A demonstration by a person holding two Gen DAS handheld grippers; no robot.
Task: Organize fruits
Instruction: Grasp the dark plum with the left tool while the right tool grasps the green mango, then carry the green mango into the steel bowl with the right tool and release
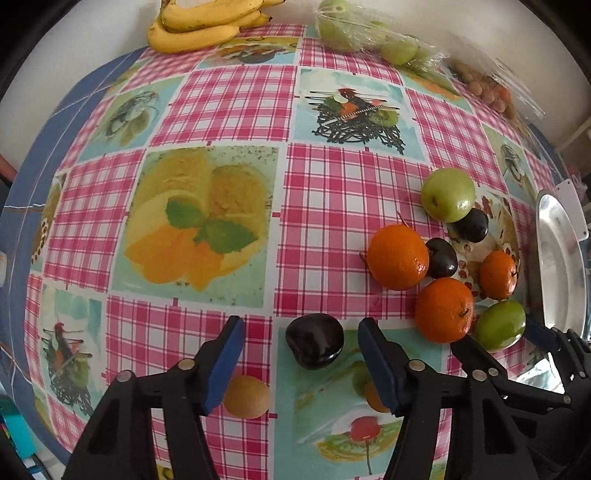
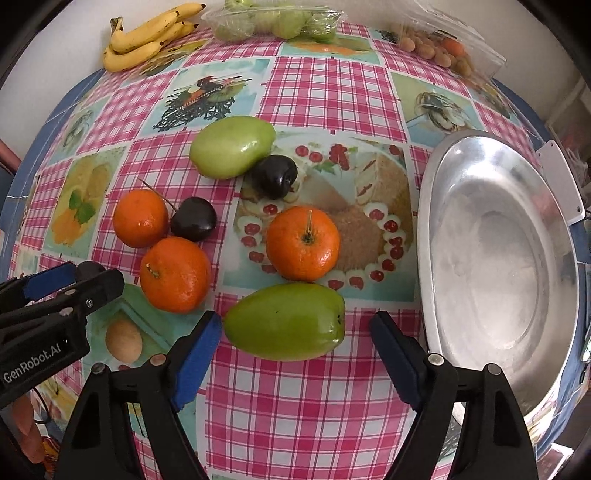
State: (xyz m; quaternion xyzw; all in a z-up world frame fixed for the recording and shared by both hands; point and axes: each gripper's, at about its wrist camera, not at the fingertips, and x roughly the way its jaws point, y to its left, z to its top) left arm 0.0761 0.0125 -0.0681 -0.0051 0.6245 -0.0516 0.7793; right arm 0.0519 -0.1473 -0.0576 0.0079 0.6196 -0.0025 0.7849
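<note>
A dark plum point(image 1: 314, 339) lies on the checked tablecloth between the blue pads of my left gripper point(image 1: 301, 332), which is open and straddles it without touching. My right gripper point(image 2: 295, 321) is open around a long green fruit point(image 2: 284, 321); the left pad is close to it and the right pad stands clear. Beyond them lies a cluster of three oranges point(image 2: 303, 243), two more dark plums point(image 2: 194, 218) and another green fruit point(image 2: 232, 146). My left gripper point(image 2: 74, 277) also shows at the left edge of the right wrist view.
An oval metal dish point(image 2: 443, 258) sits at the table's right edge. A small tan fruit point(image 1: 245, 397) lies by my left finger. At the back are bananas point(image 2: 147, 37), a bag of green fruit point(image 2: 273, 18) and a bag of small brown fruit point(image 2: 436, 48).
</note>
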